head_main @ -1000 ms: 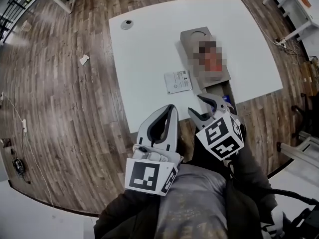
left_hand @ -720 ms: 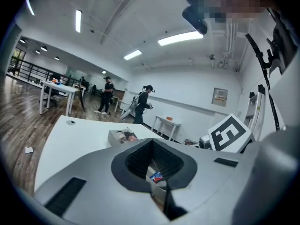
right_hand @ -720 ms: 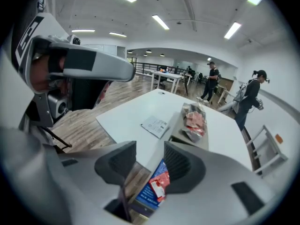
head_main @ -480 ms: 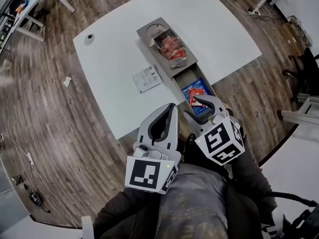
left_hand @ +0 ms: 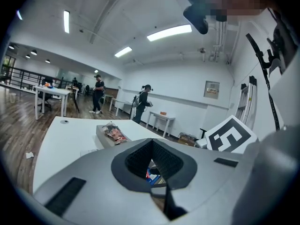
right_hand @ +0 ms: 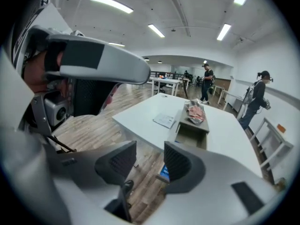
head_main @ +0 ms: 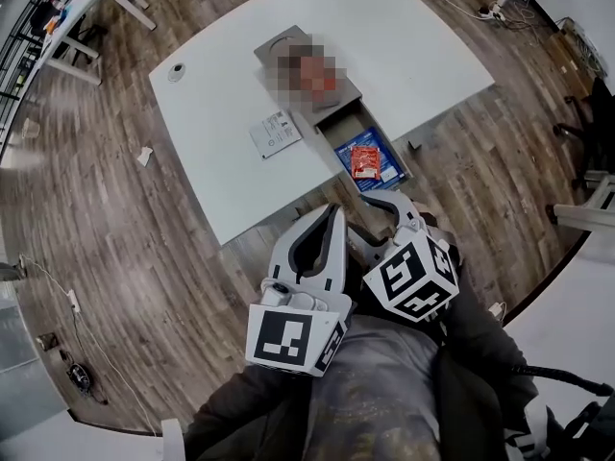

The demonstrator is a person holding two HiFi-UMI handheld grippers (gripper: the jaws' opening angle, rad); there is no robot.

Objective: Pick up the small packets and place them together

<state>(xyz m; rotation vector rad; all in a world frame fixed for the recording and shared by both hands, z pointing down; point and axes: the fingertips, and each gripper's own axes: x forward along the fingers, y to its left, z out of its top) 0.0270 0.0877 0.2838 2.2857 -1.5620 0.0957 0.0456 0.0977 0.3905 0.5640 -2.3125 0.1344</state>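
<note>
left gripper (head_main: 332, 215) (left_hand: 152, 158): I am holding it at the lower centre of the head view, short of the table's (head_main: 423, 46) near edge and over the floor (head_main: 144, 257). Its jaws are meeting at the tips, leaving only a diamond-shaped gap between the pads. I am gripping nothing.
right gripper (head_main: 371, 221) (right_hand: 149, 161): I am holding it just right of the left one, pointing up the frame toward the drawer (head_main: 338, 131). The jaws are standing apart with nothing between them. In its own view, floor and the drawer's near end are showing through the gap.
red packet (head_main: 365, 159): lying flat in the open drawer, on something blue, right of centre in the head view. It is just above my right gripper in the frame and not touching it.
packets (right_hand: 194, 110): a small heap sitting on top of the box (head_main: 274, 46), at the upper centre of the head view, well apart from both grippers.
box: grey, standing on the table. Its drawer is pulled out toward the lower right, reaching the table's near edge.
leaflet (head_main: 276, 133): lying flat on the table, just left of the drawer.
disc (head_main: 177, 71): small and round, sitting near the table's upper left corner.
people (right_hand: 206, 82): two are standing in the background of both gripper views.
</note>
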